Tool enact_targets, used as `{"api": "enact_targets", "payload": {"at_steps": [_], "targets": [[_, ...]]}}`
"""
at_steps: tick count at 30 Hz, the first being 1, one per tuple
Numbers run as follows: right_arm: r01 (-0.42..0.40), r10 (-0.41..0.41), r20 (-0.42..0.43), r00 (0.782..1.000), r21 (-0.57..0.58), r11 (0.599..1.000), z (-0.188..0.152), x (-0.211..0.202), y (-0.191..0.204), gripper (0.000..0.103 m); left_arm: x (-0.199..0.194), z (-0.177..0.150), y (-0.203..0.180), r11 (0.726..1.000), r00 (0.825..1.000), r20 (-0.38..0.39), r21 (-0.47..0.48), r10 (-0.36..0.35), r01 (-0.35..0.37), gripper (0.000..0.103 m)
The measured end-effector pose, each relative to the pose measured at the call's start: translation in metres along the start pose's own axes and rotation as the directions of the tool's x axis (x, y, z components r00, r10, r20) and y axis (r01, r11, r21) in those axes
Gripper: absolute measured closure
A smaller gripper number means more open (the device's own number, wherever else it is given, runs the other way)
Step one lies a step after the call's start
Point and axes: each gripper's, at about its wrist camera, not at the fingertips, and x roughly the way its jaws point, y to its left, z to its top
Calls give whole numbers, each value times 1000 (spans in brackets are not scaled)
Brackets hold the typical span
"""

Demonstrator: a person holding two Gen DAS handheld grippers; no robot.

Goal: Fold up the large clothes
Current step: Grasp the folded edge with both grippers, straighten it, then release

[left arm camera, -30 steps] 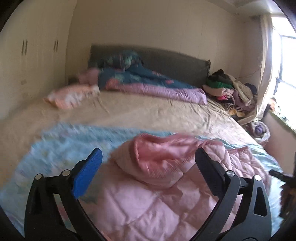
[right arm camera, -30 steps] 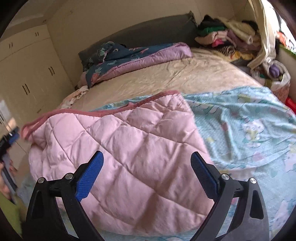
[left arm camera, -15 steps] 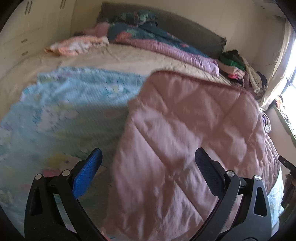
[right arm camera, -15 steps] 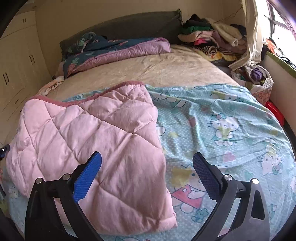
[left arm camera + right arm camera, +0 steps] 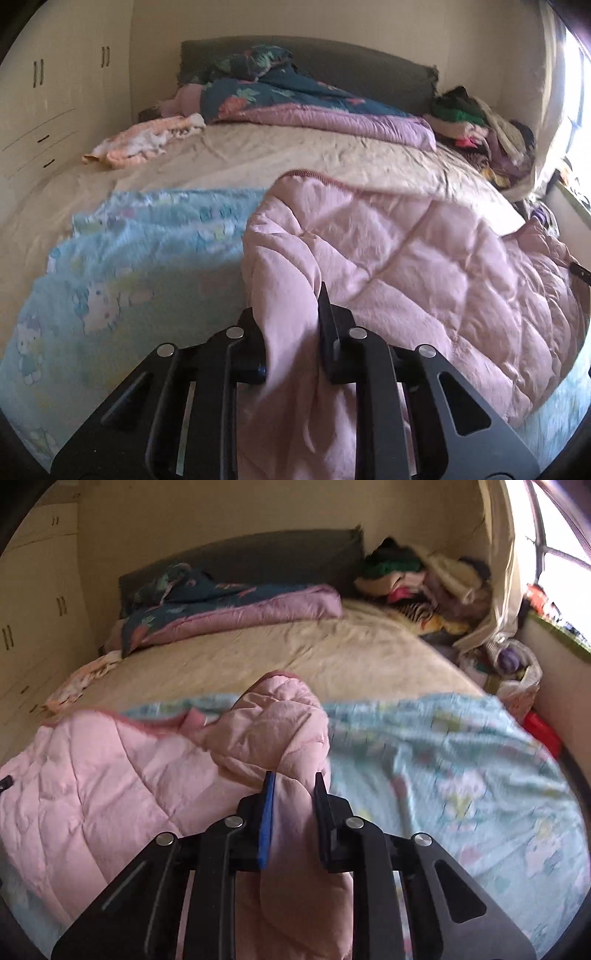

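On the bed (image 5: pixel 303 158), near its foot, the pink quilted comforter (image 5: pixel 424 266) is lying partly doubled over on top of a light blue cartoon-print sheet (image 5: pixel 122 273), and both tools are gripping it. The left hand-held gripper (image 5: pixel 291 317) is closing its jaws on a bunched fold of the pink fabric, which is filling the narrow gap between the pads and hanging down toward the camera. The right hand-held gripper (image 5: pixel 291 797) is clamped nearly to its limit on another gathered edge of the comforter (image 5: pixel 122 775), with its blue pad (image 5: pixel 266 812) pressing against the cloth.

Judging by how things are lying, the folding is only getting under way: one rough fold seems to be in place (the dark pink trim (image 5: pixel 314 173) is running across the top of the heap rather than along the bed's edge), yet the cloth is still lumpy and spreading wide. Squaring the edges and several further folds are still remaining. Other bedding by the headboard (image 5: pixel 369 66) and a pile of clothes (image 5: pixel 480 129) are sitting untouched.
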Motion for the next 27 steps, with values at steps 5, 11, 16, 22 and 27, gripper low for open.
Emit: {"api": "enact_targets", "payload": {"at_steps": [5, 11, 16, 22, 27], "targets": [[70, -70, -38, 997, -7, 998, 17, 39, 7, 85, 36, 9, -2, 999, 997, -48, -3, 53, -53, 90], [123, -123, -99, 987, -6, 992, 0, 77, 4, 85, 61, -1, 1, 998, 994, -88, -25, 64, -66, 89], [136, -127, -144, 981, 52, 989, -15, 98, -9, 85, 68, -4, 5, 997, 994, -92, -51, 60, -65, 87], [131, -118, -152, 981, 82, 988, -19, 91, -18, 65, 60, -2, 7, 996, 993, -99, -66, 61, -67, 79], [119, -99, -140, 985, 147, 982, -22, 63, -29, 26, 42, 0, 8, 995, 994, -88, -63, 72, -78, 56]]}}
